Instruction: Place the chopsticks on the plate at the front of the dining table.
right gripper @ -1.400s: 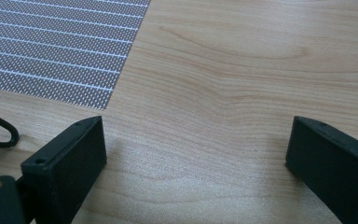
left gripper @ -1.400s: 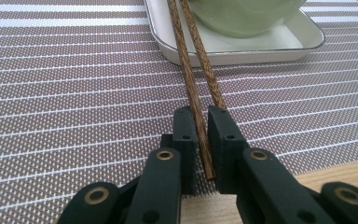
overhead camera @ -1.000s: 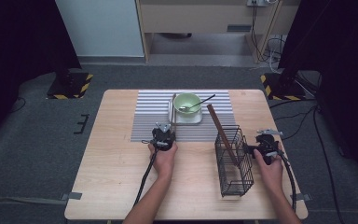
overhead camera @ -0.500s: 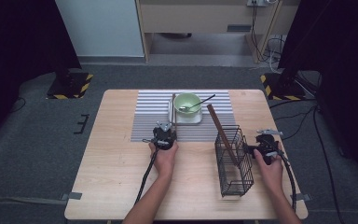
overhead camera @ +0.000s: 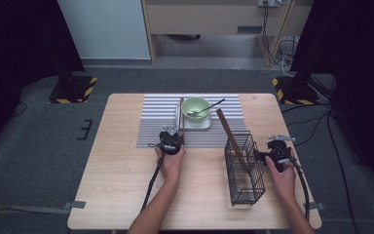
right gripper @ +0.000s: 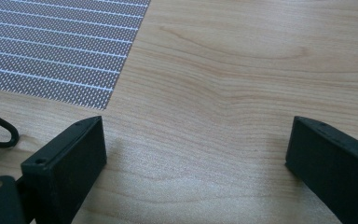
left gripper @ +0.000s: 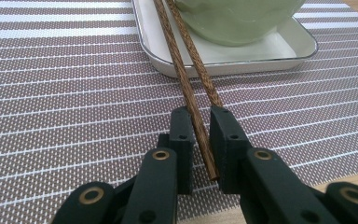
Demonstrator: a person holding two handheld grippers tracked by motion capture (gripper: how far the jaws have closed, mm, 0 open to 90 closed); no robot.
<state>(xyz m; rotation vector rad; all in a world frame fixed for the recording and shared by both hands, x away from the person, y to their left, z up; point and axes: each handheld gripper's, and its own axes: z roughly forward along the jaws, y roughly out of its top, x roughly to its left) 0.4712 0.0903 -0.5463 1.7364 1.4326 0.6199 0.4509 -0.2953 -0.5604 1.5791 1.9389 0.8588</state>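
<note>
A pair of brown wooden chopsticks [left gripper: 186,60] lies with its far end on the white tray [left gripper: 242,56] beside the pale green bowl [left gripper: 237,18]. My left gripper [left gripper: 201,112] is shut on the chopsticks' near end, low over the striped placemat [left gripper: 74,70]. From above, the left gripper [overhead camera: 174,128] sits just in front of the tray [overhead camera: 195,126], with the chopsticks [overhead camera: 180,109] left of the bowl [overhead camera: 196,106]. My right gripper [right gripper: 196,140] is open, with only bare wood between its jaws. It rests [overhead camera: 260,156] right of the black wire basket [overhead camera: 244,168].
A metal spoon [overhead camera: 207,108] leans in the bowl. A long brown wooden stick [overhead camera: 231,139] stands tilted in the wire basket. The striped placemat [overhead camera: 156,122] covers the table's far middle. Dark stands with striped bases flank the table's far corners.
</note>
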